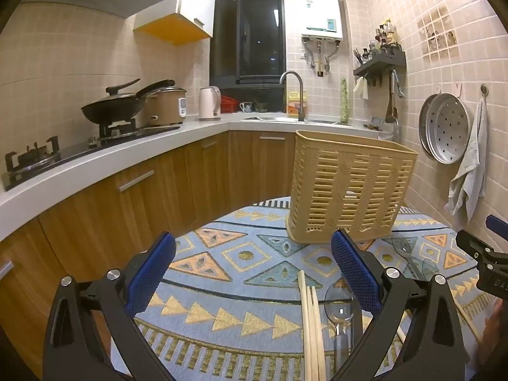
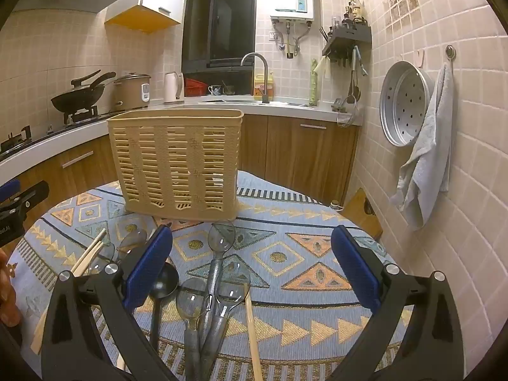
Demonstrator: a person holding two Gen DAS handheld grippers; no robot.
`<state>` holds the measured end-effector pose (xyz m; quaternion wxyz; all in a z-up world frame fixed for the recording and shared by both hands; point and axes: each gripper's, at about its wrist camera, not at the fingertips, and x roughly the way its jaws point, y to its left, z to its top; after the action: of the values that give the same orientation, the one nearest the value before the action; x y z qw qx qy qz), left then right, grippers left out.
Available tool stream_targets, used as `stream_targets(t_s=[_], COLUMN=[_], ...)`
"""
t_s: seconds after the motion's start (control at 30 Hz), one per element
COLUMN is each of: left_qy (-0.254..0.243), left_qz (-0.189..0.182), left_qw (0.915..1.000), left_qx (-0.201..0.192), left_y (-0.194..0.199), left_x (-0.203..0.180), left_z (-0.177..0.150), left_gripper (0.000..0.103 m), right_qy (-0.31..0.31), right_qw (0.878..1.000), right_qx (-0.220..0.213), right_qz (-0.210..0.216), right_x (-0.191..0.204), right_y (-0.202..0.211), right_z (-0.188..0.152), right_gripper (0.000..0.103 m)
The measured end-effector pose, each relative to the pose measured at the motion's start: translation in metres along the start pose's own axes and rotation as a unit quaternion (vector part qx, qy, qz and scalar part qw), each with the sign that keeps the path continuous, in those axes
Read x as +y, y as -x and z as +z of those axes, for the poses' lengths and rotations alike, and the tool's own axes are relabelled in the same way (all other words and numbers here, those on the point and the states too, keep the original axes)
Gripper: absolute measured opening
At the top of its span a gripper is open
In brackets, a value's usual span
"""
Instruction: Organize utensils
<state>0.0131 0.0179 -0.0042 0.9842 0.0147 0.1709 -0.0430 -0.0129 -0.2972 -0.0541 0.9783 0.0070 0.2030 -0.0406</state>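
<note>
A beige slatted utensil basket [image 1: 349,187] stands upright at the far side of the patterned table; it also shows in the right wrist view [image 2: 177,162]. My left gripper [image 1: 254,273] is open and empty above the cloth, with wooden chopsticks [image 1: 311,324] and a clear plastic spoon [image 1: 339,311] lying between its fingers. My right gripper [image 2: 252,273] is open and empty, over several clear spoons [image 2: 216,285], a black spoon [image 2: 163,282] and one chopstick [image 2: 252,333]. More chopsticks [image 2: 89,254] lie at its left.
A blue patterned cloth [image 2: 301,254] covers the round table. The tiled wall at right holds a steamer tray [image 2: 404,103] and a grey towel [image 2: 425,155]. Wooden cabinets [image 1: 127,190] and the counter run along the left and back.
</note>
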Motion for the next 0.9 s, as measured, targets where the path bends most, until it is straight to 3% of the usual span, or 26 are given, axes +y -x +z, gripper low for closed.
stream_targets(t_s=[0.9], left_qy=[0.0], left_qz=[0.002], left_qw=[1.0], left_qx=[0.004], left_y=[0.0006], left_x=[-0.0025], left_z=[0.0005], left_gripper=[0.095], right_qy=[0.0], right_qw=[1.0], right_qx=[-0.001], right_qz=[0.001], right_x=[-0.0004], right_y=[0.0005], right_z=[0.0015], right_gripper=[0.096])
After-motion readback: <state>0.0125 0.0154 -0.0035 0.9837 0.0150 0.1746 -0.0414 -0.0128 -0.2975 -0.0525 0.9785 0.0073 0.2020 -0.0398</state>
